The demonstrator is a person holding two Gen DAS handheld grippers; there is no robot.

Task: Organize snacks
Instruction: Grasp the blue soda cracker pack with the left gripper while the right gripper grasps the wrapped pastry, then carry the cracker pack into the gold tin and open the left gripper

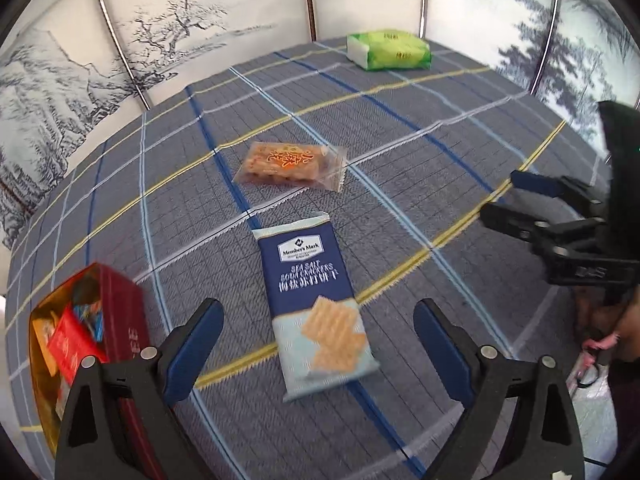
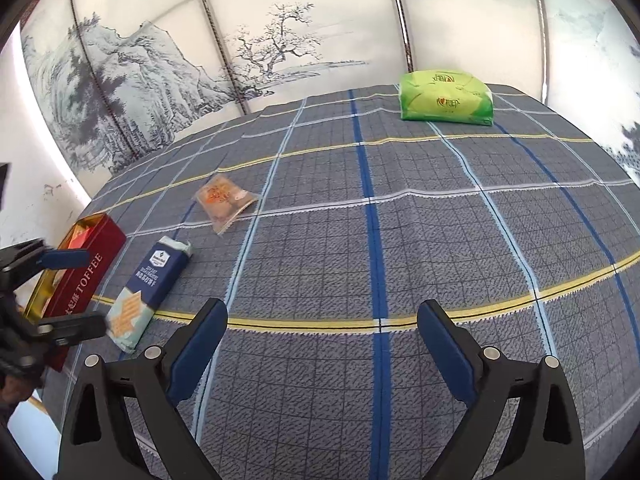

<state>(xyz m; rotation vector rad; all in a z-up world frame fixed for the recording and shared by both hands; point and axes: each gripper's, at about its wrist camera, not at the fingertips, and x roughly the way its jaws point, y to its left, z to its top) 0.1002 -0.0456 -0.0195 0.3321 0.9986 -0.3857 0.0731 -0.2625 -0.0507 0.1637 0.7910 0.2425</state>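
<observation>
Blue cracker pack (image 1: 316,304) flat btwn wide-open left gripper (image 1: 318,344) jaws

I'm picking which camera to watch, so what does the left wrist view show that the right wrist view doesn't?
Only the left wrist view looks down into the red tin, showing packets inside, and shows a dark sleeve. Only the right wrist view shows the TOFFEE lettering on the tin's side. Both show the cracker pack, the orange snack bag, the green tissue pack and the checked cloth.
</observation>
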